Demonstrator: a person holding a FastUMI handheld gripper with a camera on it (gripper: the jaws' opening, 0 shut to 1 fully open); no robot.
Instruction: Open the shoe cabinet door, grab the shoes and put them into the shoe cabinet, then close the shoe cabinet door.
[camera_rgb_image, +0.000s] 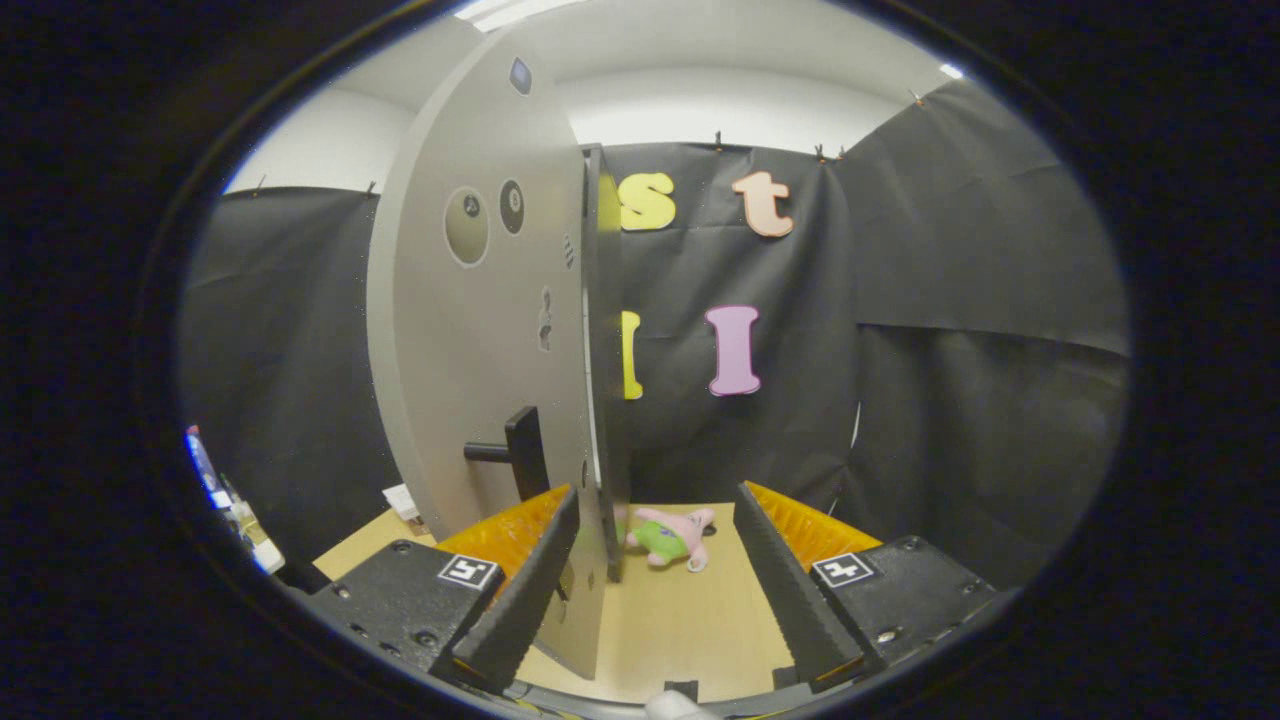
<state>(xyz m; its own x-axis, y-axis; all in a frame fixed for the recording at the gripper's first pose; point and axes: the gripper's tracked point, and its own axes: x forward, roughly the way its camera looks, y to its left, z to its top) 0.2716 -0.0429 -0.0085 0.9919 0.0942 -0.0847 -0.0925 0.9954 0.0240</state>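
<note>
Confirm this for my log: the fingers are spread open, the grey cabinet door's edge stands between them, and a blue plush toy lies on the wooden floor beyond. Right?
Wrong on the colour alone. In the gripper view the plush toy is pink with green shorts, not blue. The fingers are spread open, with the grey cabinet door edge between them.

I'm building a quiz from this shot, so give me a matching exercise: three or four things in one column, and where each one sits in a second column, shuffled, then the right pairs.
Things:
1. cabinet door
2. door handle
3. pink plush toy
4. gripper

Places or states:
A. lying on the tan floor beyond the fingers
B. open, fingers spread wide
C. standing edge-on, its lower edge between the fingers, close to the left one
D. black, sticking out of the grey panel just above the left finger

Pairs: 1-C, 2-D, 3-A, 4-B
</note>
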